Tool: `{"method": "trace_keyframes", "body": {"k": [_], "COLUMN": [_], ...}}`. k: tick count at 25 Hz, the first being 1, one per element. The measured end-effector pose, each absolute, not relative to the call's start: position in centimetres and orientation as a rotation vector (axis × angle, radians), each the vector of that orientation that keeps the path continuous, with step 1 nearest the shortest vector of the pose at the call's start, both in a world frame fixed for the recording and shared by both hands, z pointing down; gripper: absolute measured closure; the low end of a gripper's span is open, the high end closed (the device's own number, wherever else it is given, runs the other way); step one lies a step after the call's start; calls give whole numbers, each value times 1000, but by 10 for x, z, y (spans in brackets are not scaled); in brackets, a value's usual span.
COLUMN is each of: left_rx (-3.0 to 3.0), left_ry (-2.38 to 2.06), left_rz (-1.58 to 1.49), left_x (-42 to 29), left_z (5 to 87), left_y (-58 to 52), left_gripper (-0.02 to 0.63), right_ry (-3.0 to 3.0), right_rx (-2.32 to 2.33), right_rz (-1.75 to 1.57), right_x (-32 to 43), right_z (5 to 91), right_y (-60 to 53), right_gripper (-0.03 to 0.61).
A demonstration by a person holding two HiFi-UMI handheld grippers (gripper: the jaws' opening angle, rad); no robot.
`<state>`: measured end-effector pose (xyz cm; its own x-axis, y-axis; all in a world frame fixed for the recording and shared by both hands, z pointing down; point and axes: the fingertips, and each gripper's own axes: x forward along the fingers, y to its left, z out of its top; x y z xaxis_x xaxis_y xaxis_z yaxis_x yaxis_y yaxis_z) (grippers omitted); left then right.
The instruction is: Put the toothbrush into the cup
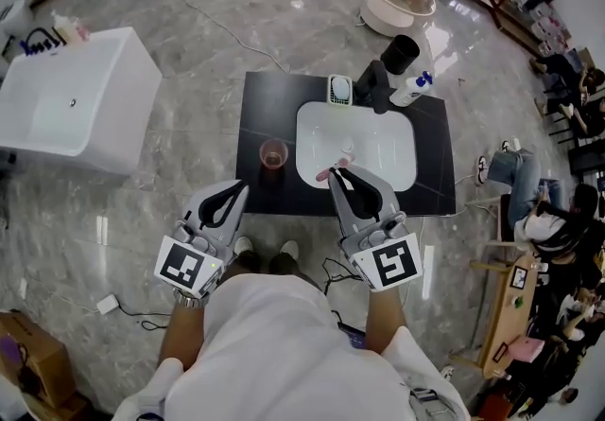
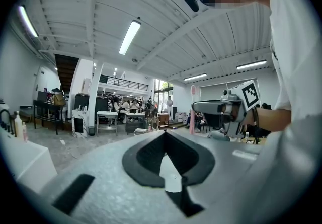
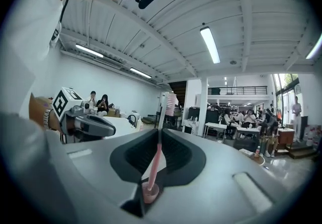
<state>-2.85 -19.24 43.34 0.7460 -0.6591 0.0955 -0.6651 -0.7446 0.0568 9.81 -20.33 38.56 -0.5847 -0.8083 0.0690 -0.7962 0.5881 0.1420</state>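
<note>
The pink cup [image 1: 273, 155] stands on the black table [image 1: 260, 107], just beside the white sink [image 1: 378, 140]; its inside is too small to make out. The right gripper [image 3: 159, 132] clamps the pink toothbrush [image 3: 155, 165], which lies along the jaws with its bristles past the tips, over the sink's near edge. The left gripper [image 2: 165, 135] is closed on nothing.

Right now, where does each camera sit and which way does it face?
Head view: on head, facing down at table, basin, cup; left gripper, right gripper, torso show.
Left gripper view: along shut empty fingers, across hall; torso shows.
Right gripper view: along fingers shut on toothbrush.
Shared: each gripper view shows the other gripper.
</note>
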Motion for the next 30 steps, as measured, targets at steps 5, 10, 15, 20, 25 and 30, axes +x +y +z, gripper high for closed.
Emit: {"method": "trace_keyframes", "body": {"k": [5,10,15,20,25,30], "left_rx": [2837,2818,2793,2775,2762,2748], "left_ry": [-1110,-1132,-1156,-1184,-1214,-1235], "left_rz": [113,112,115,115,118,124], "left_x": [-35,-42,-52,-60,-69,-75], "left_z": [436,438,443,447,447,447], "left_y": [-196,-198,-201,-203,-205,-206], "left_gripper": [615,615,615,615,615,615], "right_ry": [-2661,-2597,-2540,-2471,-2423,-2365], "right_rx": [1242,1142,1047,962,892,818], "right_rz": [-191,-176,-159,-194,-193,-203], "right_x": [74,47,24,4,-11,-19], "right_z": [407,442,486,527,564,604], "right_y": [-237,-265,-287,-301,-309,-311], "right_gripper": [540,540,540,540,540,540]}}
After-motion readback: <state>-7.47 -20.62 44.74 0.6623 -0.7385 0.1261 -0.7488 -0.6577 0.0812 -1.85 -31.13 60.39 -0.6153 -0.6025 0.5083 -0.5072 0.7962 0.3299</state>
